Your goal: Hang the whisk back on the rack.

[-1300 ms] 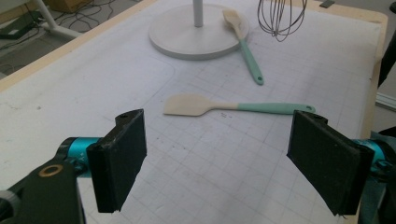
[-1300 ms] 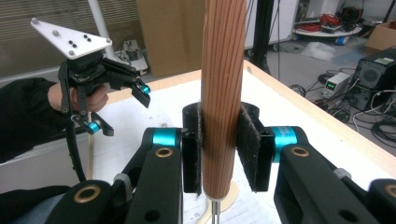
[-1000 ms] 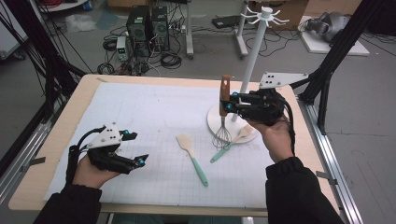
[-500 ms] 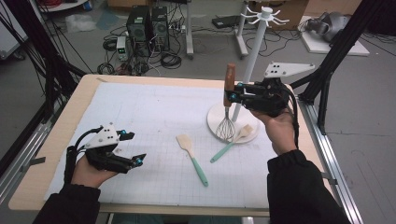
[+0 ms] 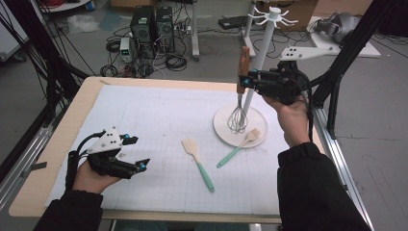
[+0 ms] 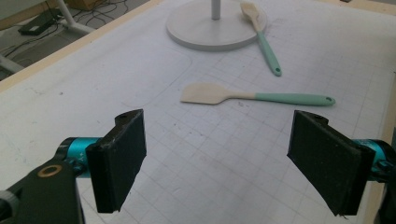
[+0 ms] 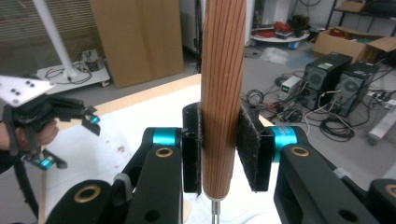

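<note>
My right gripper [image 5: 250,79] is shut on the wooden handle [image 5: 244,67] of a wire whisk [image 5: 237,119]. The whisk hangs upright over the round white base [image 5: 219,126] of a hook stand [image 5: 262,48]. In the right gripper view both pads clamp the handle [image 7: 223,93] near its lower end, at my right gripper [image 7: 223,149]. At the table's near left, my left gripper [image 5: 138,152] rests low and open with nothing between its pads [image 6: 116,158]. Ahead of it lies a cream spatula with a teal handle [image 6: 252,95].
A second teal-handled spatula [image 5: 238,147] lies with its head on the stand's base. The first spatula [image 5: 197,161] lies mid-mat. The white grid mat [image 5: 144,110] covers the wooden table. Black frame struts [image 5: 346,57] stand right of the table; computers and cables sit on the floor behind.
My right gripper has risen with the whisk, lifting its wire head off the stand's base, and the whisk now hangs upright. The left hand has stayed put.
</note>
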Motion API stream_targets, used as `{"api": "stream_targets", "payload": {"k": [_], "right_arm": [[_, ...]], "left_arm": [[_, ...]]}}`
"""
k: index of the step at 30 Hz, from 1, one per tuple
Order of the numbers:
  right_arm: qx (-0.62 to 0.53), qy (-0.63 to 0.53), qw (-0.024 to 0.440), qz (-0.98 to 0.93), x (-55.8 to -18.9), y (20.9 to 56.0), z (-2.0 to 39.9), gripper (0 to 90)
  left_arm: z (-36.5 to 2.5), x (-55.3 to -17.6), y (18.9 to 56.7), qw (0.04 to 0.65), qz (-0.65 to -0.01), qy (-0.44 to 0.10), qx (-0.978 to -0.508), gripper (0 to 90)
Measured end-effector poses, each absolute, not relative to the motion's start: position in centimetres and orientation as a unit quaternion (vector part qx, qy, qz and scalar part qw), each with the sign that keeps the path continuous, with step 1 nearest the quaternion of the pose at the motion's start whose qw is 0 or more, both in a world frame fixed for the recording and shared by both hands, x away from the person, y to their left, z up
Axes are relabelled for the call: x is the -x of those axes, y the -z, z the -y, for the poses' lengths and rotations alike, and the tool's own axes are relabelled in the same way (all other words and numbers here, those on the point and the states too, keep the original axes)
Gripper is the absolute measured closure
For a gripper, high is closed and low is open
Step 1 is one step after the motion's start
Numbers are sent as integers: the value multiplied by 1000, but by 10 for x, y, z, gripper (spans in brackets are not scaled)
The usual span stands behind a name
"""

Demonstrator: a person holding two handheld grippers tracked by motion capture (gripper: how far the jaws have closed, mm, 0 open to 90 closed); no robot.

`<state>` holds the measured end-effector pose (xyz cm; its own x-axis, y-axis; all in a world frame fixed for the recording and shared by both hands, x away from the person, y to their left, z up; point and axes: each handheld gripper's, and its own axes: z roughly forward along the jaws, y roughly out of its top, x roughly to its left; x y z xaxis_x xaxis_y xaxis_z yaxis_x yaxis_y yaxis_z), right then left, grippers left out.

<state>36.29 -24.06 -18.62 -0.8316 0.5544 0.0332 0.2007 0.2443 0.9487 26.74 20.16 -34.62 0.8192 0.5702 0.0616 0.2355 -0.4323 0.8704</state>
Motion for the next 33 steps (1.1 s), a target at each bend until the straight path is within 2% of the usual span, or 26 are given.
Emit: {"api": "stream_targets", "payload": {"k": [19, 33], "right_arm": [[-297, -555, 188, -754, -387, 156, 241, 723], [-325, -551, 201, -742, -393, 154, 245, 722]], "left_arm": [[-204, -268, 346, 476, -243, -180, -826, 194], [-203, -267, 346, 477, -240, -178, -827, 195]]}}
